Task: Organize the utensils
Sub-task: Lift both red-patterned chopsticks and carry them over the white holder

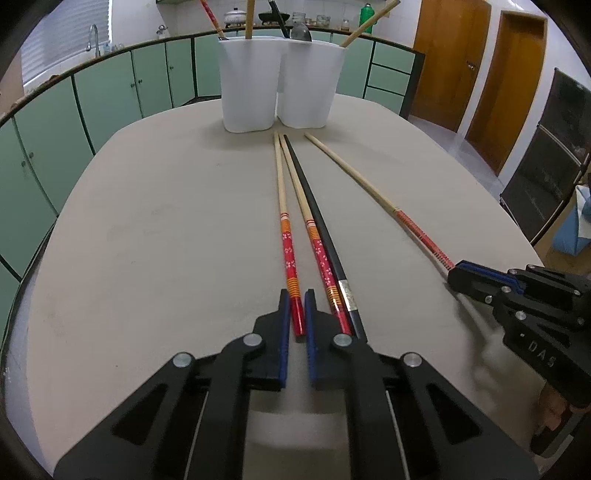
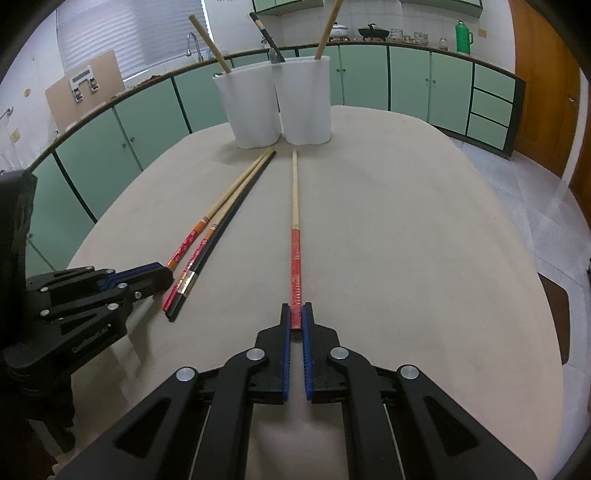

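Four chopsticks lie lengthwise on the beige table (image 1: 147, 229), tips toward the white utensil holder (image 1: 280, 85) at the far edge. Left gripper (image 1: 296, 306): low at table level, jaws narrowed to a slim gap around the red butt end of the leftmost chopstick (image 1: 282, 206); blue pads flank it closely on both sides, though firm contact can't be confirmed — a sliver of space shows beside the stick. That chopstick has a pale wooden shaft, orange band and red flowered handle. Just beside it to the right lies a matching flowered chopstick (image 1: 306, 218), and touching that one's right side a black chopstick (image 1: 317, 210) with a silver band near its handle; both of their butt ends run under the left gripper's right finger, outside the jaws. Well apart to the right lies the red-handled chopstick (image 2: 294, 206), angled away from the trio. Right gripper (image 2: 296, 314): also down at the table, jaws nearly together, the red handle's end sitting between the blue pads, which appear to press both of its sides. Seen from the right wrist camera, the left gripper's fingers sit at the trio's handle ends. Holder: two joined white compartments, each with upright utensils already inside — wooden handles, a dark-handled piece, a metal ladle bowl (image 1: 301, 33).
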{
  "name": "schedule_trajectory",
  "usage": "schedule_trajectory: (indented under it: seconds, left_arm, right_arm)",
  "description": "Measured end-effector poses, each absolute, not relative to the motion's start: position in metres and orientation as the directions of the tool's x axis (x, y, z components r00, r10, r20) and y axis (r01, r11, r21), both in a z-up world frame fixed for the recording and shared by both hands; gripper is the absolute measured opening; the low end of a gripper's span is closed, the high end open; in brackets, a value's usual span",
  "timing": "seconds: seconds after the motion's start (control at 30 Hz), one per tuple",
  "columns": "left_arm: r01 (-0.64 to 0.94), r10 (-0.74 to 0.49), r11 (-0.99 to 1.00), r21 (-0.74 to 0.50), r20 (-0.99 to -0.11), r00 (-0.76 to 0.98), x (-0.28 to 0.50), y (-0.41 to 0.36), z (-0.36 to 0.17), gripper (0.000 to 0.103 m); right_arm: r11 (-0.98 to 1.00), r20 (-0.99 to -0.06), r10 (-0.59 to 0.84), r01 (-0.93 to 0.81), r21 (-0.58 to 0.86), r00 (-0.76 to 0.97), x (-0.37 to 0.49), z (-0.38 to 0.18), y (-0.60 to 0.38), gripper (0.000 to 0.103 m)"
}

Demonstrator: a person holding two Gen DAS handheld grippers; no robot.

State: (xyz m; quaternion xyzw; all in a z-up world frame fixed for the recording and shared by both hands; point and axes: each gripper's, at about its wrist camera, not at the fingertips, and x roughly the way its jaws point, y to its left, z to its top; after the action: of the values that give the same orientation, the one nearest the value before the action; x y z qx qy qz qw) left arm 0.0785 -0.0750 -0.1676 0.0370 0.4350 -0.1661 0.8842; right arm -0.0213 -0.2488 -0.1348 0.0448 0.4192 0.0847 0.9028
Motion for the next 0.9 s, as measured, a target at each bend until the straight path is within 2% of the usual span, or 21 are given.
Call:
schedule_trajectory:
  seconds: [0.23, 0.5, 0.9]
  left_arm:
    - [0.307, -0.254, 0.949, -0.068, -0.741, 0.622, 0.071, -0.062, -0.14, 0.005]
    - [0.312, -0.265, 0.949, -0.042, -0.642, 0.719, 0.064, -0.054, -0.083, 0.005]
    - [0.36, -0.307, 0.933, 0.005, -0.51, 0.804, 0.082, -0.061, -0.02, 0.005]
  right_arm:
    - [0.982, -0.724, 0.187, -0.115, 0.149, 0.664, -0.025, -0.114, -0.256, 0.006]
    - [0.978, -0.677, 0.203, -0.119, 0.169, 0.708, -0.027, -0.078, -0.267, 0.006]
    - [0.975, -0.545, 0.221, -0.18, 0.128, 0.809, -0.011, 0.001, -0.27, 0.006]
